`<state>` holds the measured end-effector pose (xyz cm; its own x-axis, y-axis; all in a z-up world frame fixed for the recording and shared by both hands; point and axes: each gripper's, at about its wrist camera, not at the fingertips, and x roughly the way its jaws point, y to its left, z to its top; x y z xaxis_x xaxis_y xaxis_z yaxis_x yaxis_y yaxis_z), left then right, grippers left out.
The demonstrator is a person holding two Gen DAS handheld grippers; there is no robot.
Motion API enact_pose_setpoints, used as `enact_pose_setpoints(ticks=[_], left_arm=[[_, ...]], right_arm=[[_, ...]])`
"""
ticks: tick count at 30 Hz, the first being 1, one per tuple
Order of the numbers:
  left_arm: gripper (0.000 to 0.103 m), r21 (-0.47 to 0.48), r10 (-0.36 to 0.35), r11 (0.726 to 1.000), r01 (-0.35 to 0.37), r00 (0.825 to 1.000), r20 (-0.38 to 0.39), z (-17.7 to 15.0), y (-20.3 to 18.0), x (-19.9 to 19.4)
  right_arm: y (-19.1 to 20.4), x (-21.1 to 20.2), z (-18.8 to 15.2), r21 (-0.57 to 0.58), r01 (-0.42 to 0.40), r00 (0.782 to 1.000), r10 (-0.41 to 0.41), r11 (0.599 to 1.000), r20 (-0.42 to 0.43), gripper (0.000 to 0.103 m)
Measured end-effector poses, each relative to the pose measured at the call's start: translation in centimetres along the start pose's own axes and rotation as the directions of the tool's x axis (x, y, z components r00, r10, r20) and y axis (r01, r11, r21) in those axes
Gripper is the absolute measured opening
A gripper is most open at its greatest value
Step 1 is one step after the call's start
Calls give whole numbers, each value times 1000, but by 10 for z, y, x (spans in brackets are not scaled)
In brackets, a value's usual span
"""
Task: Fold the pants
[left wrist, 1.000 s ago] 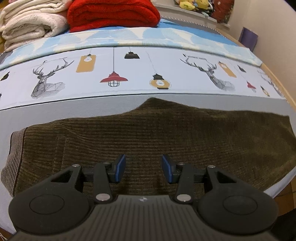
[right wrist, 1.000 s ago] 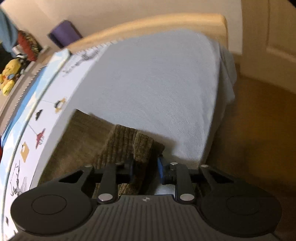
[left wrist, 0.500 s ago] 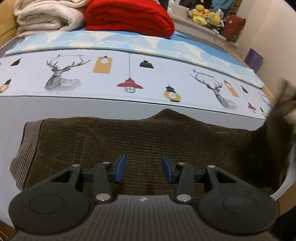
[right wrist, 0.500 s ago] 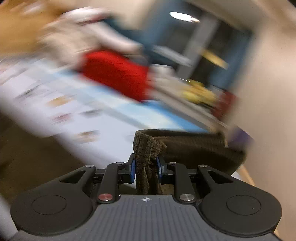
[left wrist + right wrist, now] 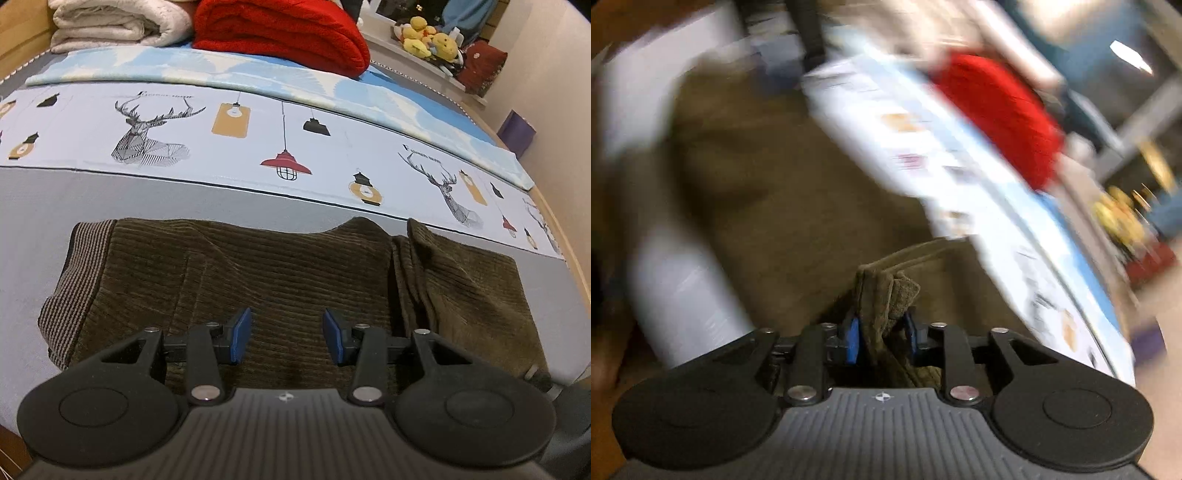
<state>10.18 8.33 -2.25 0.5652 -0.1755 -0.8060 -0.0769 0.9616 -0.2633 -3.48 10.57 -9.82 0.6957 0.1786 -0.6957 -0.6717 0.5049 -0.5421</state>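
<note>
Brown corduroy pants, one pair, flat on the bed, leg end folded back over itself at right. Left claw released, empty, above the cloth; right claw grasping a bunched pant edge, jaws just been opening. Right view motion-blurred; one red blanket, one white blanket behind.

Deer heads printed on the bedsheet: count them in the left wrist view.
2. One deer head is on the left of the printed band, beside the orange lamp tag. The second deer head is on the right. More may be hidden at the distorted far right edge.
</note>
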Motion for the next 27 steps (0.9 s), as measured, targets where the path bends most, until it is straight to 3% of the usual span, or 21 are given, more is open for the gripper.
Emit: enact_pose_setpoints(ticks=[2,3,6,7,12,19,21,22,23,27], left_arm=[[48,0,-5,1000,5,1000,-2,0,-1,0],[48,5,-7,1000,7,1000,0,-1,-3,-1],[48,24,-10,1000,10,1000,1,-2,-8,-1],[48,30,-8,1000,8,1000,0,-2,-9,0],[48,42,8,999,-7,1000,-12,-3,-16,6],[48,70,42,997,-40,999,-27,-7,-17,11],[48,64,47,997,-45,998,-29,-7,-15,12],[48,63,50,997,-49,998,-29,-6,-14,12],[48,61,53,997,-52,998,-27,-6,-13,12],[48,55,49,997,-47,999,-23,-5,-16,12]], right_arm=[[12,-3,-12,-81,-81,997,81,993,-12,35],[8,-11,-16,-54,-102,994,104,993,25,35],[-27,-35,-20,208,-173,977,140,963,163,35],[-35,-36,-22,266,-168,977,125,949,174,35],[-40,-12,-28,332,-107,992,78,937,100,37],[-37,27,-22,297,-140,990,132,944,49,37],[-36,24,-22,287,-149,989,138,946,58,36],[-39,26,-23,286,-161,987,147,945,69,17],[-44,26,-24,299,-167,985,149,940,84,13],[-69,-6,-24,385,-144,973,59,912,225,12]])
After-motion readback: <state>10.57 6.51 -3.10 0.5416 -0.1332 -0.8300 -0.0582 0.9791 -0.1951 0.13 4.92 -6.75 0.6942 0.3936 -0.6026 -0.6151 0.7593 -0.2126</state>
